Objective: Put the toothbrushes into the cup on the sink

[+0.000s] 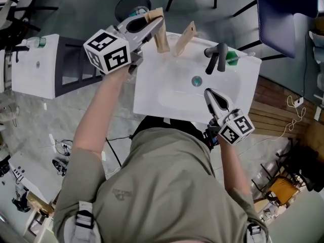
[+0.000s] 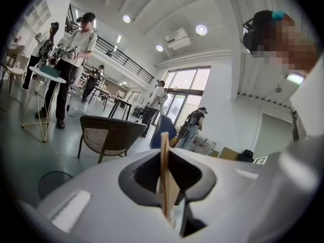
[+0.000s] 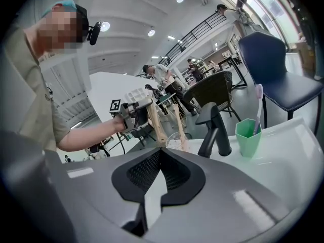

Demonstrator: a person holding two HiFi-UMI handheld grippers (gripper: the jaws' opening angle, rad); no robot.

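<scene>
A flat tan toothbrush (image 1: 161, 34) hangs over the back left of the white sink (image 1: 167, 97), with my left gripper (image 1: 154, 23) shut on its upper end. In the left gripper view it stands edge-on (image 2: 165, 171) between the jaws. A second tan toothbrush (image 1: 185, 38) leans in a clear cup (image 3: 174, 142) just to the right of it. A green cup (image 1: 232, 58) holding a pale toothbrush (image 3: 258, 103) stands right of the black faucet (image 1: 216, 54). My right gripper (image 1: 210, 96) hovers over the sink's front right, shut and empty.
A blue chair (image 1: 288, 14) stands behind the sink on the right and a dark round bin (image 1: 129, 6) behind it on the left. A white cabinet (image 1: 35, 67) is at the far left. Several people stand among tables in the background of the left gripper view.
</scene>
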